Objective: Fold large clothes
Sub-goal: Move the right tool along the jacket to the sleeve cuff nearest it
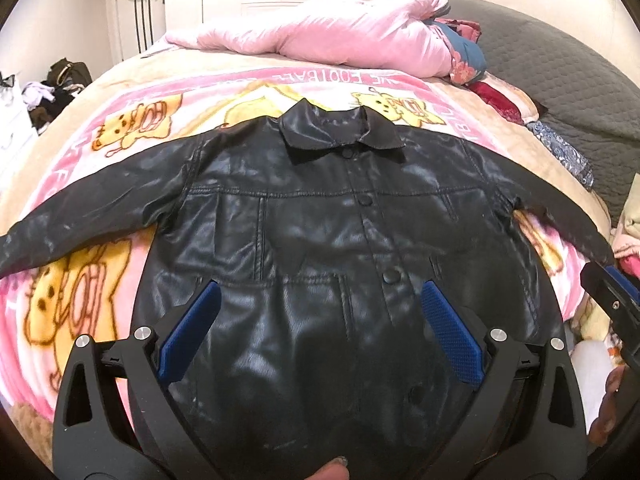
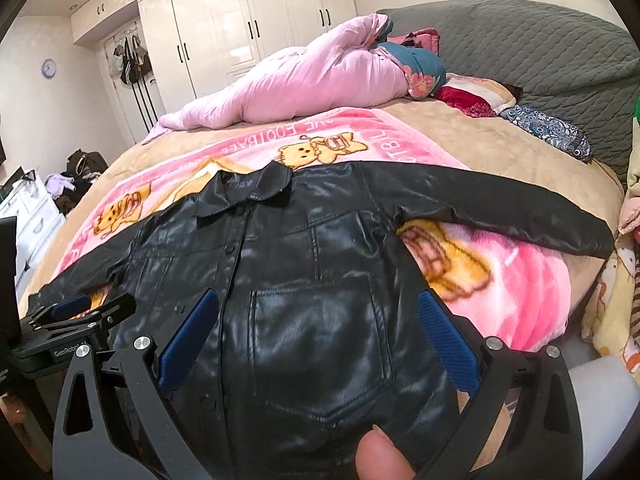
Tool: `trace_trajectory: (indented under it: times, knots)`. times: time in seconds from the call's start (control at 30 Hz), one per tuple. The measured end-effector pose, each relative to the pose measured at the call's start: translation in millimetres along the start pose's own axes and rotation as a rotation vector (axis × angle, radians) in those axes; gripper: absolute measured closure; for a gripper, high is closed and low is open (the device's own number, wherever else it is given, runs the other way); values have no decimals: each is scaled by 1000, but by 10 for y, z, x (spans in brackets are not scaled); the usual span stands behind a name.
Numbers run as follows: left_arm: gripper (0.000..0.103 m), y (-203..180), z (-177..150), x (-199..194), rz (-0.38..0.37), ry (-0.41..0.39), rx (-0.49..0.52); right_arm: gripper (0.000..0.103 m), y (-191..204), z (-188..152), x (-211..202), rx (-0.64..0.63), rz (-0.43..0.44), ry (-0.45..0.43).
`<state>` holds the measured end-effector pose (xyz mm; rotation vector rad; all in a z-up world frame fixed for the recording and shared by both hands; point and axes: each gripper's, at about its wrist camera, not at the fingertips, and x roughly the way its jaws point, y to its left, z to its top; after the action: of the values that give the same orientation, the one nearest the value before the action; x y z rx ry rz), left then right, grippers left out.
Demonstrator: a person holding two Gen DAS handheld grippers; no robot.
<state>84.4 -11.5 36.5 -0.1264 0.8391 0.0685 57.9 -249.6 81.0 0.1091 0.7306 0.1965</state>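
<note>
Jacket (image 1: 320, 240) front and centre: black, leather-look, lying flat and face up on the pink cartoon blanket (image 1: 132, 120) that covers the bed (image 2: 460, 132), collar (image 1: 340, 132) pointing to the far side, both sleeves spread wide to either side. Buttons run down the middle, and a patch pocket (image 2: 320, 344) shows clearly from the right wrist camera. Left gripper (image 1: 320, 320) hangs over the lower body of the jacket, blue pads (image 1: 192, 328) spread wide apart, nothing between them. Right gripper (image 2: 316, 332) sits over the pocket side, jaws just as wide, also holding nothing. Whether either one touches the leather, hard to say from here. A fingertip (image 2: 380, 456) pokes in at the bottom edge of the right view. Each gripper shows up at the edge of the other's picture, so they hang side by side near the hem. Behind the jacket, a pink quilt (image 1: 340, 36) lies bunched along the far side of the bed, with white wardrobes (image 2: 248, 32) against the wall.
</note>
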Motion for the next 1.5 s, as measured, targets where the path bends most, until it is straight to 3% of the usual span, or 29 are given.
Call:
trace_trajectory:
  times: [0.3,0.57,0.7,0.93,1.23,1.5]
  knots:
    - [9,-40,267,154,26,3,-5,4,33,295,195,23,17,-2]
    - [9,-43,535,363,-4,33,-47,4,-136,615,473,138,-78,15]
    - [9,-125,636,487,-24,45,-27,4,-349,777,645,249,-112,24]
    - [9,-295,804,705,-132,49,-46,4,-685,958,953,444,-164,27]
    - [9,-650,999,978,-177,51,18,4,-1260,1276,1036,622,-259,-73]
    - [9,-931,1047,1330,-161,98,75,4,-1833,1055,1093,732,-412,-125]
